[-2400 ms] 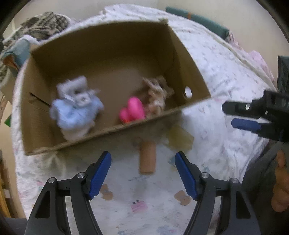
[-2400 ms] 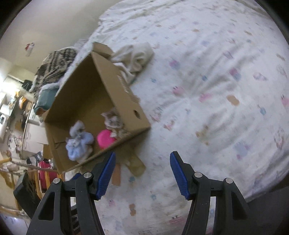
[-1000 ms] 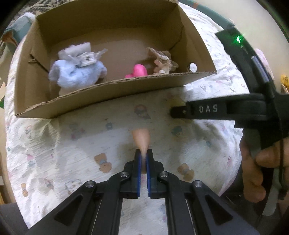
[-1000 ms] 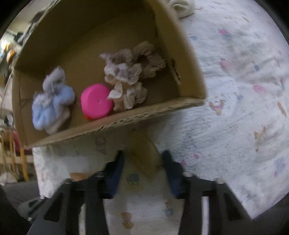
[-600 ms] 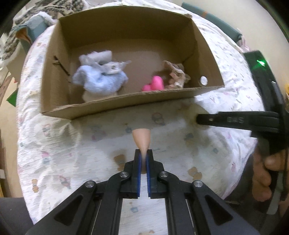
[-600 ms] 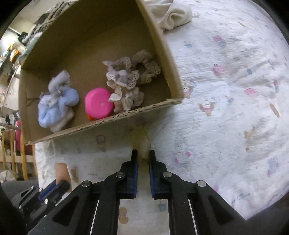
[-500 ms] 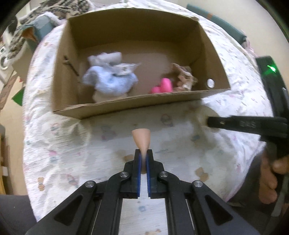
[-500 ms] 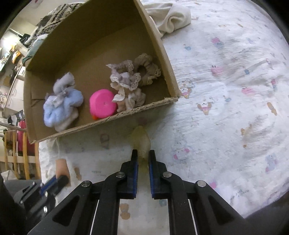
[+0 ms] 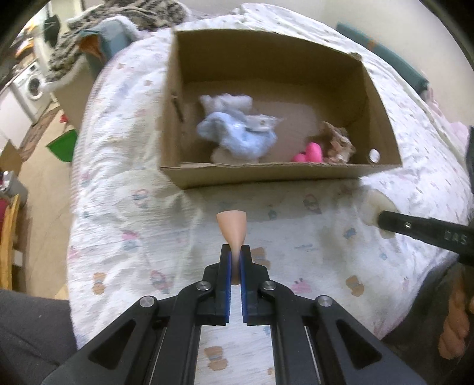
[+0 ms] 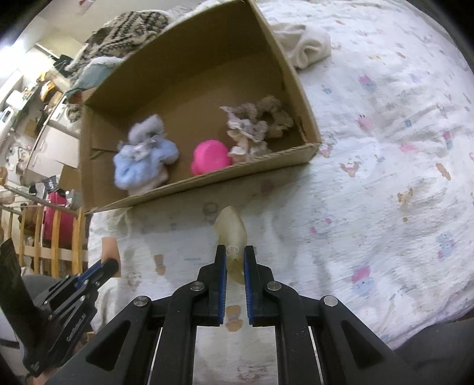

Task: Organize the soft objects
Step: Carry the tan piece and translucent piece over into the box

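Note:
My left gripper (image 9: 234,260) is shut on a peach soft sponge (image 9: 231,226) and holds it above the bed, short of the cardboard box (image 9: 296,173). My right gripper (image 10: 234,260) is shut on a pale yellow soft sponge (image 10: 231,232), also held in front of the box (image 10: 207,180). The box holds a blue and grey fluffy item (image 10: 142,160), a pink round item (image 10: 210,157) and beige lace scrunchies (image 10: 257,124). The right gripper and its sponge (image 9: 377,210) show at the right of the left wrist view.
The box lies on a bed with a white patterned sheet (image 10: 385,148). A cream cloth (image 10: 305,44) lies behind the box. Patterned blankets (image 10: 130,26) are piled at the far left. The floor with a washing machine (image 9: 32,86) lies beyond the bed's left edge.
Both grippers went from open to shut on their sponges, then lifted and drew back from the box. The box now sits farther away in both views.

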Available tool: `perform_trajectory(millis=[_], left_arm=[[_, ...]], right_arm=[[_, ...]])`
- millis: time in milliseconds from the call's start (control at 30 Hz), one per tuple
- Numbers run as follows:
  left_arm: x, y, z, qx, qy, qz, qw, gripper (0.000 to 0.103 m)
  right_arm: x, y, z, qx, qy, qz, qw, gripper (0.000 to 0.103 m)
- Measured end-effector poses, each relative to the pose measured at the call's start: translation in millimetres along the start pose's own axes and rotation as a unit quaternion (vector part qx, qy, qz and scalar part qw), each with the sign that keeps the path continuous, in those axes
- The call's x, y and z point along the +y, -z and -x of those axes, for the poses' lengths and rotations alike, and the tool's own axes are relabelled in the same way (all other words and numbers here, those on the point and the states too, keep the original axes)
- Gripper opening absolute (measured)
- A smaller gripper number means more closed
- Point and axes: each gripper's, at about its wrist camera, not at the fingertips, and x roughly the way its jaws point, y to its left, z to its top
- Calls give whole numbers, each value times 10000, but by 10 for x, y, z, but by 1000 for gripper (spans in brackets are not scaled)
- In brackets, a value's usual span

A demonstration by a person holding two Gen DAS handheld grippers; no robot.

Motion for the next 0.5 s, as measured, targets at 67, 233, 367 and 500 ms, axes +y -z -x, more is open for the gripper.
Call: perform_trajectory(millis=[67, 233, 367, 500], left_arm=[[72, 2, 10, -63, -83, 141, 9998, 5], [158, -34, 153, -362, -140, 349, 9986, 5], [198, -141, 389, -772, -222, 400, 9960, 5], [218, -333, 585, -1059, -195, 463, 9931, 5]], right_arm=[[40, 23, 67, -97, -91, 42, 9999, 12], [168, 46, 294, -501, -313, 151, 9981, 12], [259, 22, 451, -854, -503, 217, 9948, 12], [353, -89, 591, -1138, -654, 184, 9912, 12]])
